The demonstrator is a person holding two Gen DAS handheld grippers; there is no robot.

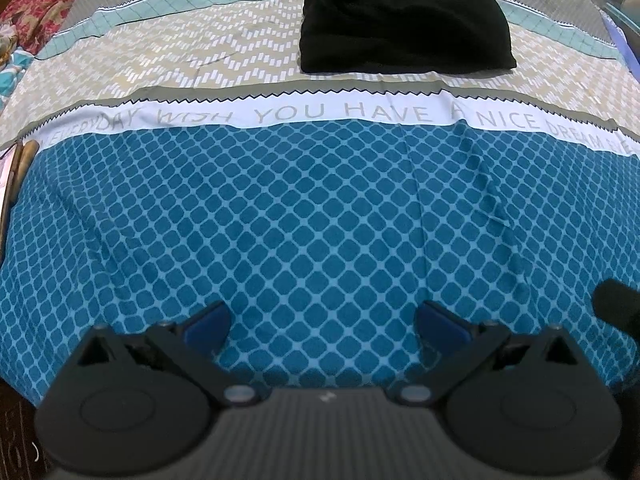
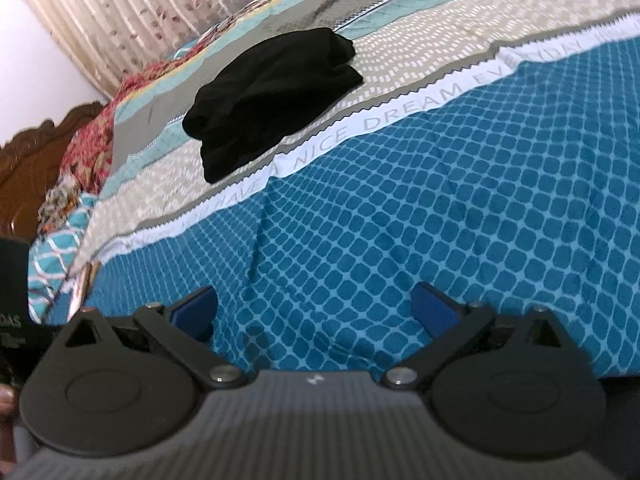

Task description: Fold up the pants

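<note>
Blue-patterned bedsheet (image 1: 320, 220) fills the near view; both tongs, left (image 1: 322, 326) and right (image 2: 314, 308), hover apart and empty above it. Farther up the bed, black pants (image 1: 400, 20) lie folded, apparently finished.

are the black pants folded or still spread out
Folded: the black pants sit as a compact, layered bundle on the bedsheet, stacked edges visible.
</note>
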